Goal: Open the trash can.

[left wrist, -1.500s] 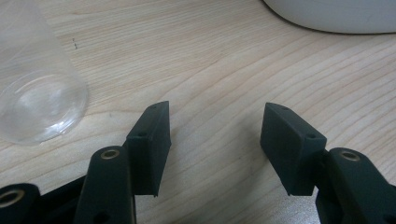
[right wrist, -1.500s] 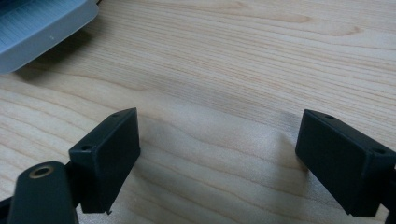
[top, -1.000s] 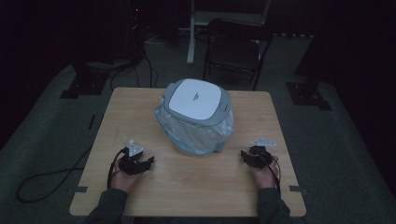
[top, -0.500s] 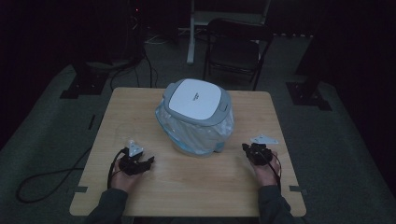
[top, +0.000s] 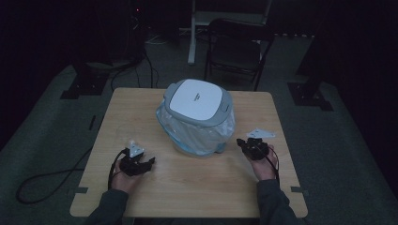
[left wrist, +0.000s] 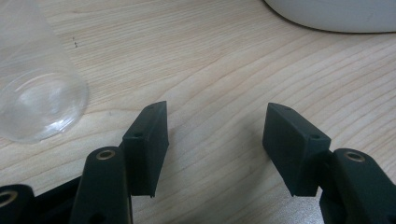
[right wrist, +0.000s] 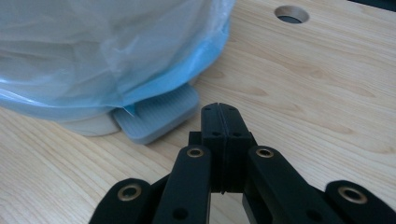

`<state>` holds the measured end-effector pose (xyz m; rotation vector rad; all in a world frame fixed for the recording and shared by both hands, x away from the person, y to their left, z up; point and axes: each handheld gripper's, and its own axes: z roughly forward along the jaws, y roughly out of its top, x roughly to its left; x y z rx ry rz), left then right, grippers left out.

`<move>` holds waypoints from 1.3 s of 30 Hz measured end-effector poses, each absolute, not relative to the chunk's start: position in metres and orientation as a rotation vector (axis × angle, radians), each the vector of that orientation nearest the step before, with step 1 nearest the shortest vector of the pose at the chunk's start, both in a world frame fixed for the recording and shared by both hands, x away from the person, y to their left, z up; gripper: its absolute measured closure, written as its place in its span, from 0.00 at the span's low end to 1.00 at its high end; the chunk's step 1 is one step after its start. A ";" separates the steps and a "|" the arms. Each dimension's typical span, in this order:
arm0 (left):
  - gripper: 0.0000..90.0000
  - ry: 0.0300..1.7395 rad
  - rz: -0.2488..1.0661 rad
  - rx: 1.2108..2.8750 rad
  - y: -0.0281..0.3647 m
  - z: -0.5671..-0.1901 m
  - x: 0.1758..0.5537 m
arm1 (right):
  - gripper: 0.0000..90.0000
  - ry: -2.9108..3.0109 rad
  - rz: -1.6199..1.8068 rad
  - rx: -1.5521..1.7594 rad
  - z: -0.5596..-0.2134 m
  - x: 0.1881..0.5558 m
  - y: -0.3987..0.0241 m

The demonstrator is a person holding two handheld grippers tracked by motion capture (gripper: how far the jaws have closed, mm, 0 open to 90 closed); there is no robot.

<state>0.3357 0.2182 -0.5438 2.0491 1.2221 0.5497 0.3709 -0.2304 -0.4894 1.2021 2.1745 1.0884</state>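
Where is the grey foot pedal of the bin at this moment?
In the right gripper view the grey pedal sticks out from under the blue bag at the bin's base, flat on the table, just left of the closed right gripper.

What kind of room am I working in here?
Probably a dim lab or recording studio rather than a home: a bare wooden table stands alone on dark carpet, with stand bases, loose floor cables and a folding chair behind it.

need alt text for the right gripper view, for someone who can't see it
The right hand-held gripper, its two black jaws pressed shut on nothing, points at a grey ribbed foot pedal sticking out from under a small bin draped in a translucent blue-edged plastic bag. All rest on a light wooden table with a round hole near its far edge.
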 end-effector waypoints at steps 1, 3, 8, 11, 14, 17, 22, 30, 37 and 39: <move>0.46 1.222 0.550 2.049 0.218 -0.544 0.336 | 1.00 2.181 1.091 1.197 -0.489 0.372 -0.228; 0.46 1.222 0.550 2.049 0.218 -0.544 0.336 | 1.00 2.196 1.088 1.187 -0.489 0.373 -0.225; 0.46 1.222 0.549 2.051 0.218 -0.544 0.336 | 1.00 2.230 1.079 1.152 -0.493 0.378 -0.217; 0.46 1.222 0.550 2.049 0.218 -0.544 0.336 | 1.00 2.248 1.091 1.155 -0.497 0.382 -0.214; 0.46 1.221 0.550 2.049 0.218 -0.544 0.336 | 1.00 2.261 1.088 1.159 -0.501 0.386 -0.211; 0.46 1.222 0.550 2.049 0.218 -0.544 0.336 | 1.00 2.272 1.093 1.164 -0.504 0.388 -0.209; 0.46 1.221 0.550 2.049 0.218 -0.544 0.336 | 1.00 2.288 1.099 1.155 -0.506 0.391 -0.203; 0.46 1.221 0.550 2.049 0.218 -0.544 0.336 | 1.00 2.322 1.086 1.121 -0.505 0.399 -0.190; 0.45 1.220 0.549 2.049 0.218 -0.544 0.336 | 1.00 2.345 1.066 1.110 -0.509 0.404 -0.184; 0.45 1.220 0.549 2.050 0.218 -0.544 0.336 | 1.00 2.353 1.057 1.108 -0.511 0.404 -0.183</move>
